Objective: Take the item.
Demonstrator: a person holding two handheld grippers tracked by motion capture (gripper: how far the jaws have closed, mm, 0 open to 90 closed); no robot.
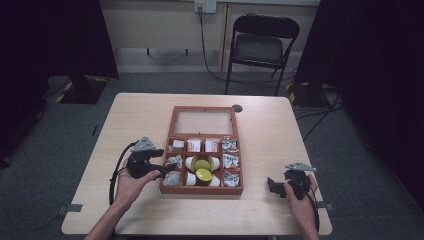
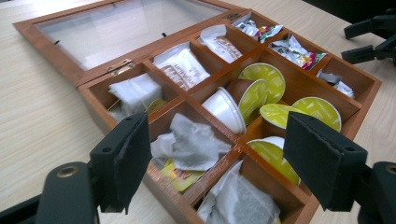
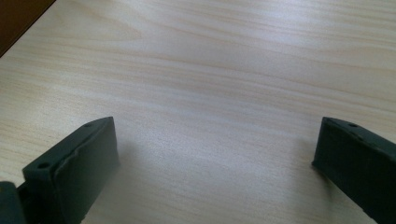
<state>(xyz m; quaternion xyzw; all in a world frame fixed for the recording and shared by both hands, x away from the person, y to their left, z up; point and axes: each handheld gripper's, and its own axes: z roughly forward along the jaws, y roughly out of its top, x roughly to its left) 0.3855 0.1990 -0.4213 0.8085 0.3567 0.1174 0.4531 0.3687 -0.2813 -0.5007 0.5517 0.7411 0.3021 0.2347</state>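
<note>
Teabags (image 2: 194, 144) close-up, left gripper (image 2: 217, 161) open

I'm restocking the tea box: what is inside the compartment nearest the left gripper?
In the wooden box, that compartment holds a white tea bag lying on a yellow packet. The bag covers most of the packet, and anything beneath it is hidden.

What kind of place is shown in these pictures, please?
Probably a lab or studio set up for recording, not a home: a plain wooden table stands on grey carpet, dark curtains hang at both sides, and a folding chair waits by a bare wall.
</note>
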